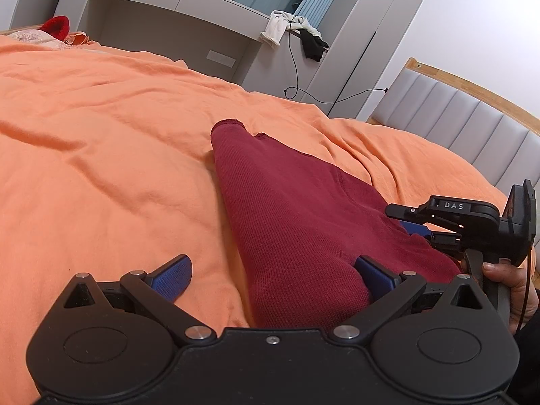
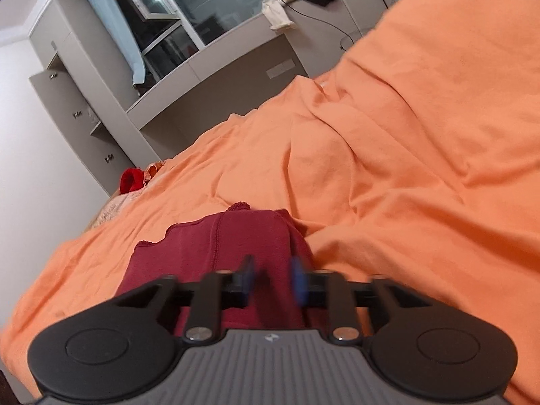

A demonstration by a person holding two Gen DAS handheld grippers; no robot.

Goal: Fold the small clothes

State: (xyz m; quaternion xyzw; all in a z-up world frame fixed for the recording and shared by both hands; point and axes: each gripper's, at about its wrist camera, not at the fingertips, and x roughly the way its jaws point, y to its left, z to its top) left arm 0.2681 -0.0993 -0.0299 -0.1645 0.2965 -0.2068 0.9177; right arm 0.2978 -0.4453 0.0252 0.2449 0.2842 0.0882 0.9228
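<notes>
A: Where is the garment relative to the two tools?

B: The maroon knit garment (image 1: 297, 222) lies on the orange bedspread (image 1: 101, 155), running forward from between the fingers of the left gripper (image 1: 273, 280) and narrowing to a hemmed end well ahead of it. That gripper stands wide apart: one blue pad rests on bare bedspread to the left of the cloth, the other sits against the cloth's right side. Nothing is pinched there.

A: And the other one?

B: The right gripper (image 2: 271, 278) hovers low over the near edge of the same garment (image 2: 216, 253). Its blue pads are narrow, with a gap between them, and blurred. Whether any cloth is caught in that gap cannot be told from either view. In the left wrist view it appears off to the right, at the garment's side edge (image 1: 415, 224).

A: How far along does the folding look?

B: Partly done, by judgement. The piece already reads as a long narrow strip with doubled layers and a seam showing on top, which suggests a lengthwise fold is made. What seems left is bringing the far end toward the near one and flattening it. A bright red item (image 2: 131, 179) far ahead of the right gripper looks untouched.
</notes>
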